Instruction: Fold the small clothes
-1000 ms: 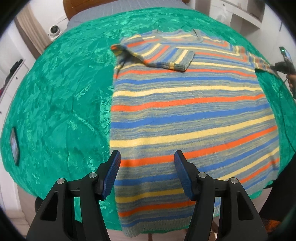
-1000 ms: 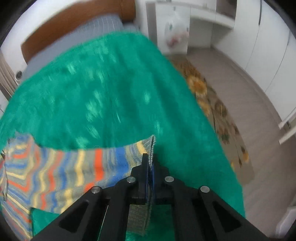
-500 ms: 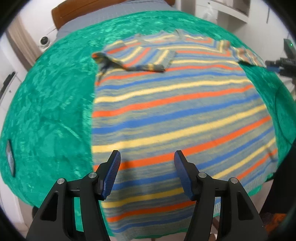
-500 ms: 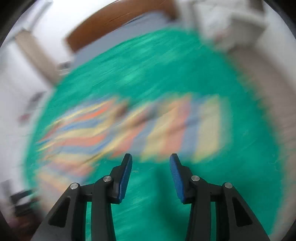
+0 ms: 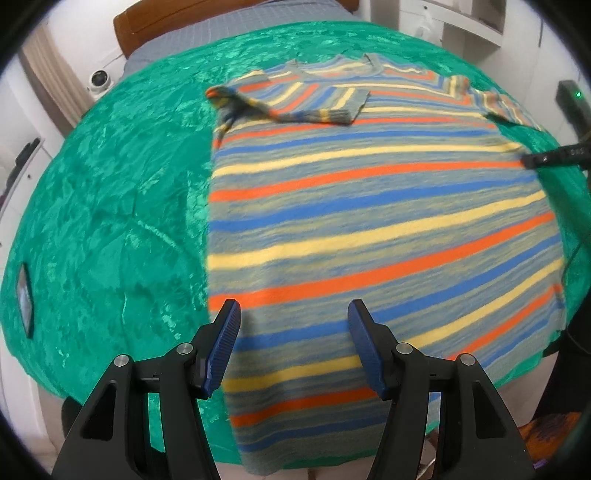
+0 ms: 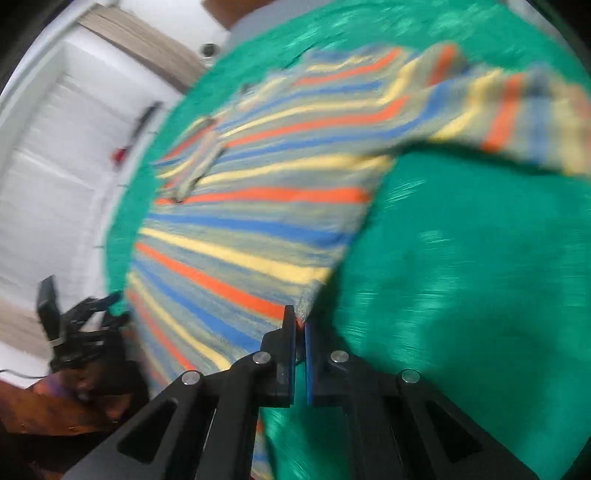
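The striped sweater [image 5: 369, 221] lies spread flat on the green bedspread [image 5: 110, 203], its hem hanging over the near edge and its collar at the far end. Its left sleeve [image 5: 303, 107] is already folded in across the chest; the right sleeve [image 5: 506, 110] lies out to the side, unfolded. So I judge the job barely begun: one sleeve in, the other sleeve, both side folds and the final fold from hem to collar all left to do.

My left gripper [image 5: 293, 347] hovers over the near left part of the body with its jaws spread wide, holding nothing. My right gripper [image 6: 300, 332] sits at the sweater's right side edge, its jaws drawn nearly together. The blurred view suggests the knit's edge reaches into them, but I cannot tell whether cloth is truly pinched there.

Beyond the bedspread there is a wooden headboard [image 5: 221, 14] at the far end.
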Action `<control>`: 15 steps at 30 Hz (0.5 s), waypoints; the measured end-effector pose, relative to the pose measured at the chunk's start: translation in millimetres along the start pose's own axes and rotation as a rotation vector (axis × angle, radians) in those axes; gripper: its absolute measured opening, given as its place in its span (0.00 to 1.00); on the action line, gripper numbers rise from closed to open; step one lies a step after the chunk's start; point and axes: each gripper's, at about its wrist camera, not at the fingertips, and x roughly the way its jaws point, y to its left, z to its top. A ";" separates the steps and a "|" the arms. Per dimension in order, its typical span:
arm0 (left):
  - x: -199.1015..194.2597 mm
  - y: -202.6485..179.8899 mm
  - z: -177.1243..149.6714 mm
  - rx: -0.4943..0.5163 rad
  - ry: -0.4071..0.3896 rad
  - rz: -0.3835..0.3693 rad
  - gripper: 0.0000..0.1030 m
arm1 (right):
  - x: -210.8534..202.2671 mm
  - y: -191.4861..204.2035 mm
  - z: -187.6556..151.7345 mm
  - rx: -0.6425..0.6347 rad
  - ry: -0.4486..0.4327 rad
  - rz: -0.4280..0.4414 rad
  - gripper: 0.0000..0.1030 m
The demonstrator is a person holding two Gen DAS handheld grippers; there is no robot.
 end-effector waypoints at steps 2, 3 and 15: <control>9.5 -0.8 -2.0 0.008 0.025 -0.002 0.61 | 12.6 4.9 -0.7 -0.036 0.047 -0.078 0.02; 12.7 -2.2 -1.4 0.026 0.033 0.006 0.61 | 23.7 10.7 0.1 -0.067 0.064 -0.125 0.02; 39.4 -39.6 155.0 0.369 -0.152 0.044 0.82 | -38.0 61.5 -6.8 -0.110 -0.115 -0.431 0.52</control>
